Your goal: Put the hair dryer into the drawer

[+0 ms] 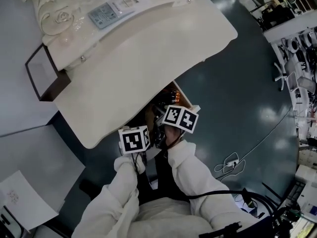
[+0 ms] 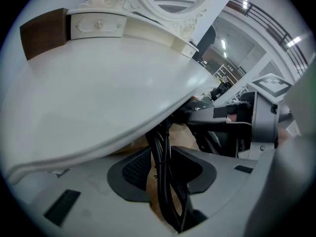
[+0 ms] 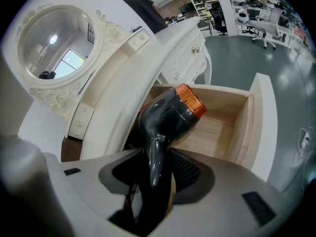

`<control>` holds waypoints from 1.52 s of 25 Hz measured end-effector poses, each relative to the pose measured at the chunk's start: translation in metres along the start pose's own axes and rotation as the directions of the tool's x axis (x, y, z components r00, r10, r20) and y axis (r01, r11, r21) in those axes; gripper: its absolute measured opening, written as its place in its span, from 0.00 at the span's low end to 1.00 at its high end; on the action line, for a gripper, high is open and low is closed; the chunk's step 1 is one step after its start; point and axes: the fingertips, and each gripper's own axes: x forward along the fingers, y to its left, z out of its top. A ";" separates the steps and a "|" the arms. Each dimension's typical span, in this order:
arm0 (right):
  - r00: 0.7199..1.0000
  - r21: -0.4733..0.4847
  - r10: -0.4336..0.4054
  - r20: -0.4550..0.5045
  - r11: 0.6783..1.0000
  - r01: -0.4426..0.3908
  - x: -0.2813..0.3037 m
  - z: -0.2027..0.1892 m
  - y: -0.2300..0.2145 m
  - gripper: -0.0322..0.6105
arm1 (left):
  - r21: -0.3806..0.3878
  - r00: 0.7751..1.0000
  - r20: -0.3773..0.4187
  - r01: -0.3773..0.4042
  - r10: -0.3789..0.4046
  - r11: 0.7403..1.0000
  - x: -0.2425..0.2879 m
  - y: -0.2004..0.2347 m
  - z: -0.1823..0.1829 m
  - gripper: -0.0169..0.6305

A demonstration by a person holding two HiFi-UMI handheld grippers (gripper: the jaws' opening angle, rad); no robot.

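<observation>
Grasping the handle of the hair dryer (image 3: 168, 115) in the right gripper (image 3: 158, 171), orange-tipped head just past the fingertips, over the open wooden drawer (image 3: 245, 127). Pinching the bundled black cord (image 2: 160, 149) in the left gripper (image 2: 162, 174), white tabletop (image 2: 98, 93) edge just above.

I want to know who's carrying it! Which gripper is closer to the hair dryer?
Right. The right gripper clamps the hair dryer over the drawer; the left gripper beside it holds only the black cord.
</observation>
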 end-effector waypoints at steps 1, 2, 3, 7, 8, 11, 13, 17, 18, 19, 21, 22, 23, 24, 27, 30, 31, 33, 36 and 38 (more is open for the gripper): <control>1.000 0.009 0.004 -0.011 1.000 -0.004 0.001 0.001 0.000 0.41 | -0.002 1.000 0.002 -0.003 0.003 1.000 0.002 0.000 0.000 0.22; 1.000 0.020 0.008 -0.022 1.000 -0.008 0.003 0.001 -0.001 0.41 | -0.003 1.000 0.005 -0.008 0.008 1.000 0.003 0.001 0.000 0.22; 0.999 0.031 0.011 -0.032 0.999 -0.010 0.003 0.001 -0.002 0.41 | -0.003 1.000 0.010 -0.013 0.013 1.000 0.004 0.001 0.001 0.22; 0.998 0.080 0.020 -0.055 0.997 -0.015 0.003 -0.002 -0.006 0.41 | 0.024 0.999 0.023 -0.039 0.038 0.999 0.007 0.001 0.001 0.22; 0.998 0.120 0.028 -0.060 0.993 -0.020 0.004 -0.004 -0.008 0.41 | 0.037 0.999 0.023 -0.046 0.045 0.998 0.008 0.001 0.001 0.22; 0.997 0.269 0.055 -0.047 0.962 -0.041 0.005 -0.013 -0.014 0.41 | 0.059 0.998 0.027 -0.060 0.059 0.996 0.008 0.003 -0.001 0.22; 0.998 0.291 0.053 -0.021 0.956 -0.044 0.003 -0.014 -0.016 0.40 | 0.052 0.998 0.032 -0.057 0.055 0.997 0.007 0.004 -0.003 0.22; 0.999 0.290 0.030 -0.033 0.957 -0.019 0.008 -0.014 -0.016 0.40 | 0.006 0.999 0.014 -0.047 0.047 0.999 0.010 0.010 -0.003 0.22; 0.998 0.285 0.020 -0.055 0.959 -0.004 0.009 -0.015 -0.017 0.41 | -0.003 0.999 0.011 -0.045 0.045 0.999 0.010 0.011 -0.004 0.22; 0.997 0.269 0.009 -0.079 0.963 0.013 0.010 -0.016 -0.017 0.41 | -0.006 0.999 0.011 -0.044 0.044 0.999 0.010 0.011 -0.005 0.22; 0.992 0.217 -0.015 -0.124 0.975 0.042 0.009 -0.018 -0.018 0.41 | -0.002 0.999 0.017 -0.043 0.043 0.999 0.009 0.011 -0.006 0.22; 0.990 0.191 -0.023 -0.139 0.980 0.049 0.009 -0.019 -0.017 0.41 | -0.001 0.999 0.020 -0.042 0.042 0.999 0.009 0.011 -0.006 0.22; 0.989 0.167 -0.026 -0.148 0.985 0.051 0.008 -0.019 -0.016 0.41 | 0.000 0.999 0.023 -0.043 0.043 0.999 0.009 0.011 -0.006 0.22; 0.988 0.140 -0.028 -0.150 0.989 0.049 0.007 -0.018 -0.014 0.42 | 0.002 0.999 0.024 -0.048 0.048 0.999 0.009 0.012 -0.005 0.22; 0.992 0.019 -0.062 -0.108 0.998 0.064 -0.002 -0.007 -0.013 0.44 | 0.018 0.995 0.026 -0.098 0.097 0.995 0.011 0.020 -0.007 0.21; 0.995 -0.037 -0.064 -0.076 0.997 0.061 -0.014 0.007 -0.012 0.45 | -0.036 0.993 0.032 -0.111 0.112 0.993 0.011 0.029 -0.006 0.17; 0.996 -0.032 -0.059 -0.071 0.998 0.057 -0.017 0.011 -0.013 0.45 | -0.061 0.993 0.035 -0.108 0.110 0.992 0.011 0.031 -0.005 0.17; 0.996 -0.025 -0.058 -0.063 0.998 0.056 -0.023 0.017 -0.018 0.45 | -0.080 0.992 0.036 -0.116 0.119 0.990 0.012 0.032 -0.004 0.17; 0.996 -0.036 -0.065 -0.053 0.997 0.063 -0.030 0.019 -0.027 0.45 | -0.046 0.989 0.031 -0.142 0.143 0.989 0.016 0.029 -0.005 0.17; 0.996 -0.073 -0.071 -0.049 0.995 0.068 -0.034 0.017 -0.030 0.45 | -0.003 0.987 0.036 -0.155 0.155 0.988 0.021 0.024 -0.002 0.17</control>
